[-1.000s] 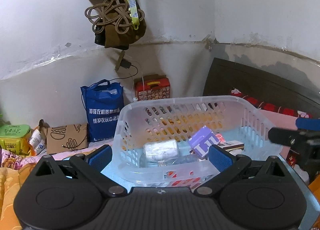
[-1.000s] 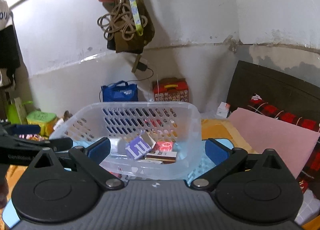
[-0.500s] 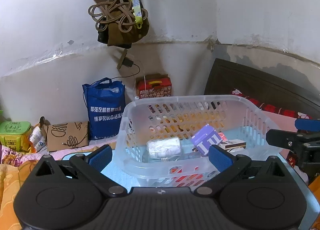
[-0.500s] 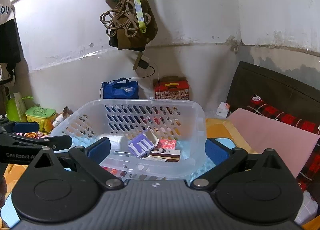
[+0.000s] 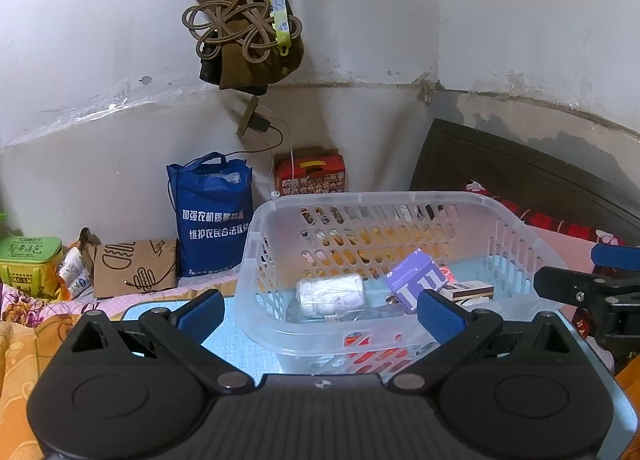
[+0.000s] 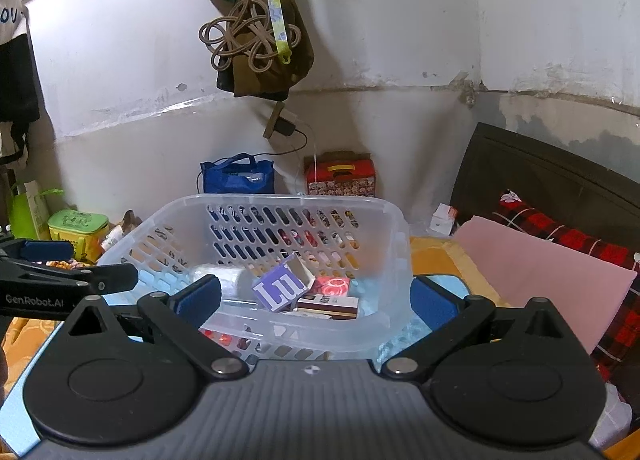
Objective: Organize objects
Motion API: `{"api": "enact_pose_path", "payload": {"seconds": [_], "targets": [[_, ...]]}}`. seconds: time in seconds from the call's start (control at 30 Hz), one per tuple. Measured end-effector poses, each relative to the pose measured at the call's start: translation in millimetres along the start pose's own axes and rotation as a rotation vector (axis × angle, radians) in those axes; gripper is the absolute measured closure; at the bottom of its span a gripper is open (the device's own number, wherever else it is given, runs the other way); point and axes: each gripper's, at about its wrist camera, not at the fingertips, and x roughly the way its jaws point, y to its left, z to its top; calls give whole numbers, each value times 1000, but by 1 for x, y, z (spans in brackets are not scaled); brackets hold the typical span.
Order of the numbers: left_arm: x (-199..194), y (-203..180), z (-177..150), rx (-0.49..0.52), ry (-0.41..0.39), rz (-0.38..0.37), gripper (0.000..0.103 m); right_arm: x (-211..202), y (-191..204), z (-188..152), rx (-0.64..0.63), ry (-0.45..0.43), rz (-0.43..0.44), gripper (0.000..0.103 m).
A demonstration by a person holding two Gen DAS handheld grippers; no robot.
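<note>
A clear plastic basket (image 5: 520,228) stands on a light blue mat (image 5: 236,344); it also shows in the right wrist view (image 6: 400,260). Inside lie a white wrapped roll (image 5: 330,294), a purple box (image 5: 418,280) marked "Lu" (image 6: 282,288), a red packet (image 6: 332,286) and a brown-and-white box (image 5: 468,290). My left gripper (image 5: 322,312) is open and empty, just in front of the basket's near wall. My right gripper (image 6: 314,300) is open and empty, also at the near wall.
A blue tote bag (image 5: 214,220), a red patterned box (image 5: 310,174), a brown cardboard piece (image 5: 134,268) and a green tin (image 5: 30,266) stand along the wall. Cords and bags (image 5: 244,24) hang above. A pink cloth (image 6: 536,272) and dark headboard (image 6: 560,188) lie right.
Both grippers have drawn back slightly and risen, so the basket sits a little farther off and lower in both views. Both stay open.
</note>
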Motion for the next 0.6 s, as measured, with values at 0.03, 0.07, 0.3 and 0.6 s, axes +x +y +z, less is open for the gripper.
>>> {"api": "enact_pose_path", "payload": {"seconds": [0.03, 0.07, 0.3, 0.6], "targets": [[0, 0, 0, -1, 1, 0, 0, 1, 0, 0, -1, 2, -2, 0], [1, -1, 0, -2, 2, 1, 0, 1, -1, 0, -1, 3, -2, 0], [3, -2, -1, 2, 12, -3, 0, 1, -2, -1, 1, 4, -4, 0], [3, 1, -3, -8, 20, -5, 0, 3, 0, -2, -17, 17, -8, 0]]}}
